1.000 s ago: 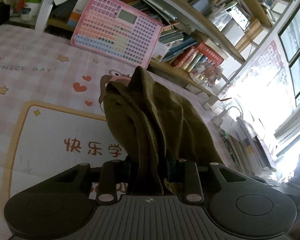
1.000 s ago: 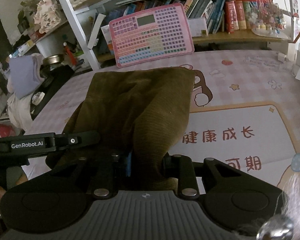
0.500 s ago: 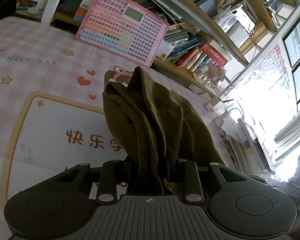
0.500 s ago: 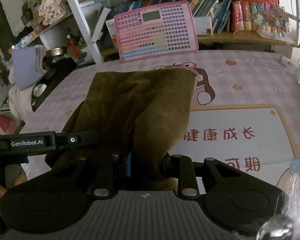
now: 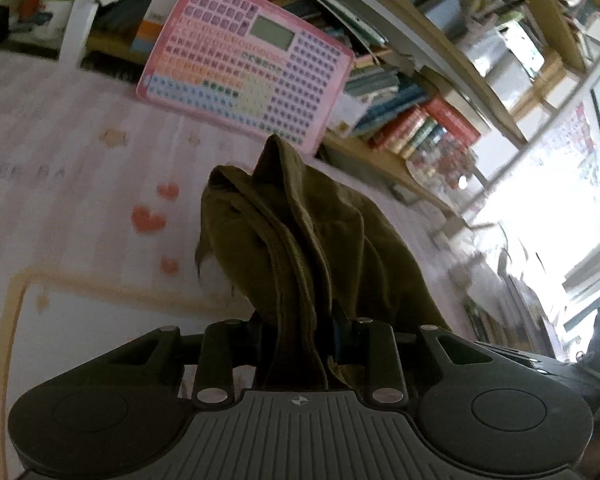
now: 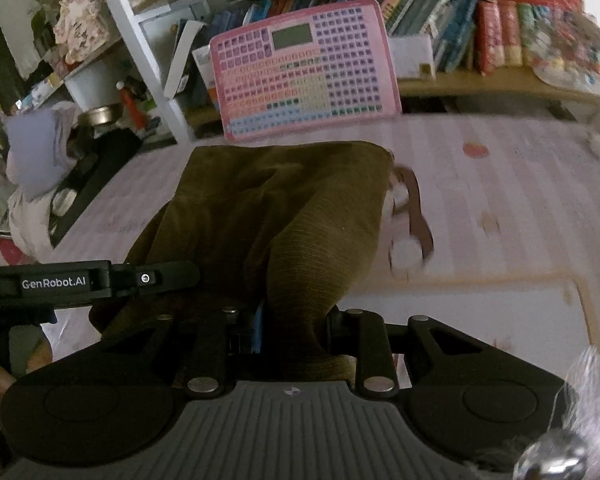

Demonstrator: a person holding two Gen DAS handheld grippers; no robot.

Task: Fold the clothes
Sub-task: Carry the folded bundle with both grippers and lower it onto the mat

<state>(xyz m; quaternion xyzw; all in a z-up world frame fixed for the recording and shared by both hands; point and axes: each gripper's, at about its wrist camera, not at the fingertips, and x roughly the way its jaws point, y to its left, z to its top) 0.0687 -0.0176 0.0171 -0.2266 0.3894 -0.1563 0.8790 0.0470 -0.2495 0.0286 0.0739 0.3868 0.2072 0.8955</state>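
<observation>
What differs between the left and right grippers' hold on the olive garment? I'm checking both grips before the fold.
The left gripper pinches a bunched, ridged stack of the olive garment, standing up in folds; the right gripper pinches a thick roll beside a broad, smoother spread of cloth. The left's view is tilted, with the pink keyboard toy slanted; the right's is level. Both are shut on the garment, above the pink checked mat.

I see one olive-brown corduroy garment (image 6: 284, 216), finely ribbed, bunched into thick folds. Its near end is gathered narrow and lifted, the far part spreading wide and draping down toward the pink printed cloth. From the left wrist view, the garment (image 5: 300, 240) stands as upright ridged pleats with a peaked far corner.
</observation>
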